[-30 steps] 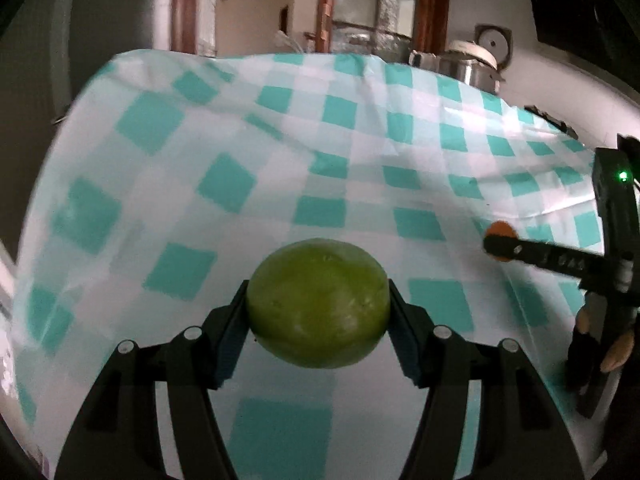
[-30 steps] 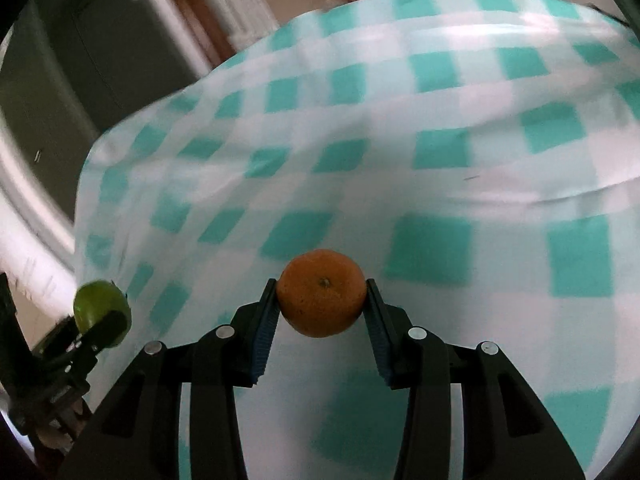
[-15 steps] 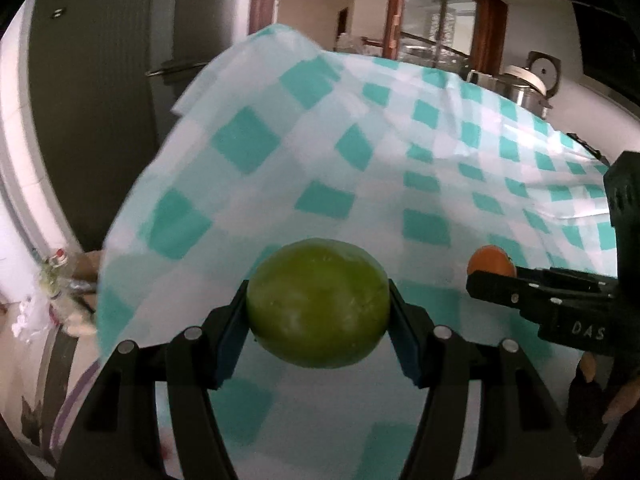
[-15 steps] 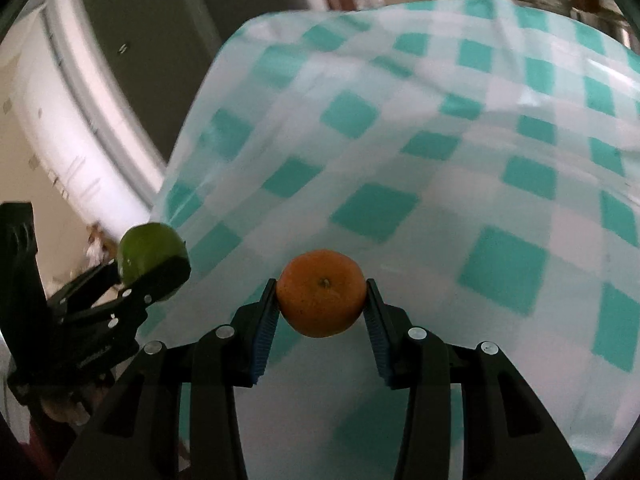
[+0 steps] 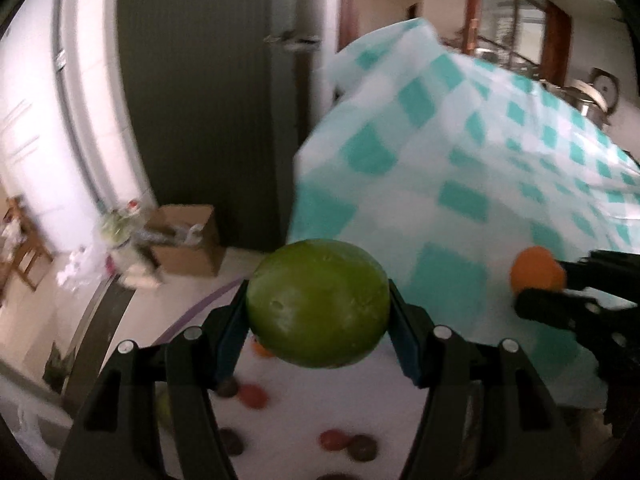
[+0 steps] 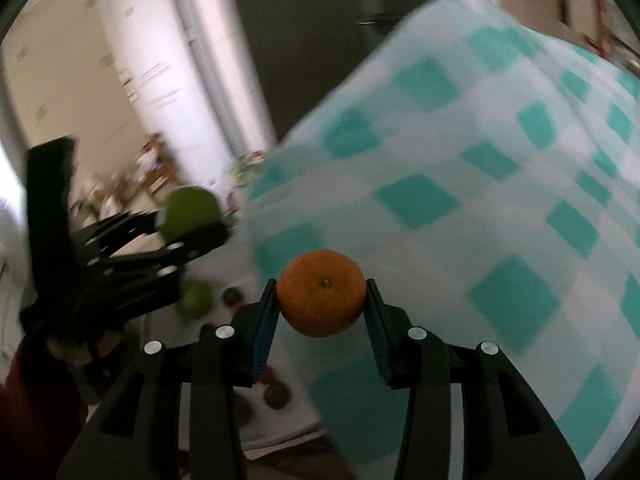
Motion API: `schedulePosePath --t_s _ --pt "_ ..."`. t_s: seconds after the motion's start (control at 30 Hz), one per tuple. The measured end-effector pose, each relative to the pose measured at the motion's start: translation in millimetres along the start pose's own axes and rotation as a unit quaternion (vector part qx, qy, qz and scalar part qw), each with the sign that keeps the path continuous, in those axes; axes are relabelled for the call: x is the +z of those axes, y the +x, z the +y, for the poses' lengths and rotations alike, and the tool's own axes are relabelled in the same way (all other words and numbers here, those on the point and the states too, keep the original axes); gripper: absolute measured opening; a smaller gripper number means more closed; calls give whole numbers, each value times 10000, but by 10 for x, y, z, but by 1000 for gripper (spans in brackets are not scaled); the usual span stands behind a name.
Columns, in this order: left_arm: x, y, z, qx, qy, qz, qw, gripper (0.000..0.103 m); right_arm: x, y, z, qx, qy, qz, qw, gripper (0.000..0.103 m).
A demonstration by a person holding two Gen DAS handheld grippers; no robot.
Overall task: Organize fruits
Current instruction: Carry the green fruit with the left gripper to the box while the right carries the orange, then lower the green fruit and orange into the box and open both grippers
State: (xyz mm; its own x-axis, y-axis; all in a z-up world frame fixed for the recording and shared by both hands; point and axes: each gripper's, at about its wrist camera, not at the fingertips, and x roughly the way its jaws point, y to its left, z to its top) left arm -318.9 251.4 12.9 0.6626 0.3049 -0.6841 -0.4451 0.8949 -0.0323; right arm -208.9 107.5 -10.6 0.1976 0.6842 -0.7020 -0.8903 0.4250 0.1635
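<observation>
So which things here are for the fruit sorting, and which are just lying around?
For the job:
- green fruit in the left gripper
- orange in the right gripper
- small fruits on the white surface below

Just lying about:
- checked tablecloth
- cardboard box on the floor
- metal pot at the back

A table under a teal-checked cloth point(image 5: 472, 168) fills three o'clock. A dark door point(image 5: 200, 100) stands at twelve. A cardboard box point(image 5: 188, 240) sits on the pale floor at nine.
</observation>
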Motion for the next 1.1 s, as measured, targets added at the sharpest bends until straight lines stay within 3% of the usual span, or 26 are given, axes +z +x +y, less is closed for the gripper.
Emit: schedulePosePath --t_s 0.17,0.3,0.47,0.63,0.87,1.1 --pt "-263 172 303 270 -174 428 9986 64 -130 221 524 337 -781 347 9958 42" --pt "-467 366 383 445 -144 795 9957 64 -328 575 797 431 -1194 943 9874 42" --pt "-696 760 489 504 -312 1531 9864 64 -582 1074 929 272 -1575 1744 9716 42" --pt "-856 1101 561 563 -110 2094 9761 64 -817 1458 1056 30 -2027 2299 9519 42" --pt "-945 1386 548 228 39 2479 9685 64 -991 1791 1329 -187 -2603 2711 9265 42" --pt "-997 1482 658 88 -91 2605 9654 64 -1027 1876 1362 -220 -2587 2794 9244 42"
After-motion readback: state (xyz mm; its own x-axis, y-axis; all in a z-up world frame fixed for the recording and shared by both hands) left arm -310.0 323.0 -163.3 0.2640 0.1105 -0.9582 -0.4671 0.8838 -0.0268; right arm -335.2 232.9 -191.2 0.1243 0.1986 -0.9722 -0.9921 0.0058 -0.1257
